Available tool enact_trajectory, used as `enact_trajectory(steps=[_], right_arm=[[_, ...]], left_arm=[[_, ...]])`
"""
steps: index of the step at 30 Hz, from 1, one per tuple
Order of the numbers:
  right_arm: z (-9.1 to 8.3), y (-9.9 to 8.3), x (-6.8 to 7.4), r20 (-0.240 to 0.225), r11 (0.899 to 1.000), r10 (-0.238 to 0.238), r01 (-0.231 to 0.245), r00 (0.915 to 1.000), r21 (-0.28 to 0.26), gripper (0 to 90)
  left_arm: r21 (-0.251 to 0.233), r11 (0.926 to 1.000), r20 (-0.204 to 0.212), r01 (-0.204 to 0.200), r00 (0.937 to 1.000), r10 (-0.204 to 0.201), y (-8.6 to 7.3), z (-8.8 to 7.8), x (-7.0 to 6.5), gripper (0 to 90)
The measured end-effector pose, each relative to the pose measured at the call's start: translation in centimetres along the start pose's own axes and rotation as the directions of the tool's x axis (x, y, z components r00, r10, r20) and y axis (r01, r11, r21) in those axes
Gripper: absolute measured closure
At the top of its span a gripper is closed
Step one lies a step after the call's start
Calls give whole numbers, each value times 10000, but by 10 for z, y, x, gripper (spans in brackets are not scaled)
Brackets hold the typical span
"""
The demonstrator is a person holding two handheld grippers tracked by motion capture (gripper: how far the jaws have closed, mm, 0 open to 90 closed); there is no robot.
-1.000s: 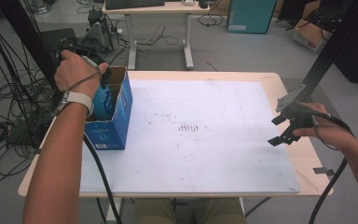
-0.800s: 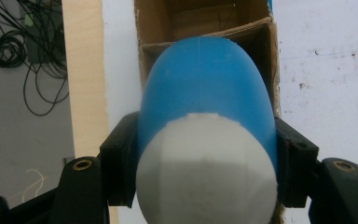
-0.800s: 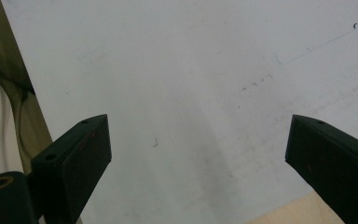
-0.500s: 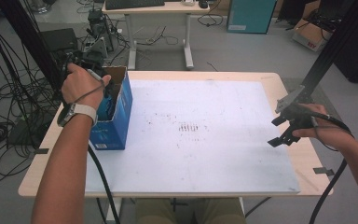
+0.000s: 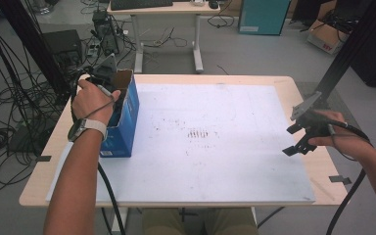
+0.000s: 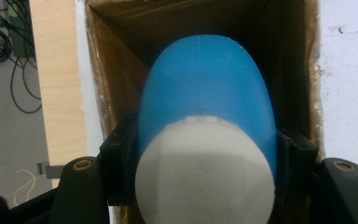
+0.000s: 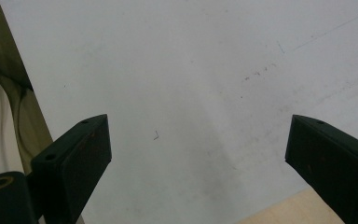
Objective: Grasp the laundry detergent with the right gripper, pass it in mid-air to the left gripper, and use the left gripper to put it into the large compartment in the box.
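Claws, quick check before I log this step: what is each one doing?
Left claw: closed on the blue bottle, inside the cardboard box.
Right claw: open, holding nothing.

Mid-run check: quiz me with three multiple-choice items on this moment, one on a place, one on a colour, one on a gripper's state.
1. Where is the blue bottle?
A. on the white mat
B. inside the open cardboard box
C. on the floor

2. What colour is the bottle's cap?
A. white
B. red
C. black

3. How do the right gripper jaws stand?
A. shut on the bottle
B. shut on nothing
C. open over the white mat

Answers: 1 B, the left gripper holds the bottle within the box's brown walls; 2 A, the cap shows white; 3 C, the jaws stand wide apart with nothing between them.
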State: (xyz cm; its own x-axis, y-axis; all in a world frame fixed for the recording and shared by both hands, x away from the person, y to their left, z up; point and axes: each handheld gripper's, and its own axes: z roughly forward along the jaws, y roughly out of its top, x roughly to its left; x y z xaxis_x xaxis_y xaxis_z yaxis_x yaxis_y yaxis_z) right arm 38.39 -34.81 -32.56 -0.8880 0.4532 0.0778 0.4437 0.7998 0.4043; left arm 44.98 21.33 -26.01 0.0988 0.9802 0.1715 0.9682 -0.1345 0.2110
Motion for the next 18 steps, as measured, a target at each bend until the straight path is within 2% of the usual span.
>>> enact_trajectory(steps=[5,7,18], right_arm=[[1,-1,0,-5,10000,21,-21,10000,-23,68],[1,-2,1,-9,10000,47,-47,10000,-18,68],[0,-4,2,17,9999,85,-85,10000,-61,68]], left_arm=[[115,9999,24,-41,10000,41,-2,9,-1,377],[12,10000,48,-37,10000,36,-3,11,0,377],[93,9999,33,-104,9999,104,-2,11,0,377]])
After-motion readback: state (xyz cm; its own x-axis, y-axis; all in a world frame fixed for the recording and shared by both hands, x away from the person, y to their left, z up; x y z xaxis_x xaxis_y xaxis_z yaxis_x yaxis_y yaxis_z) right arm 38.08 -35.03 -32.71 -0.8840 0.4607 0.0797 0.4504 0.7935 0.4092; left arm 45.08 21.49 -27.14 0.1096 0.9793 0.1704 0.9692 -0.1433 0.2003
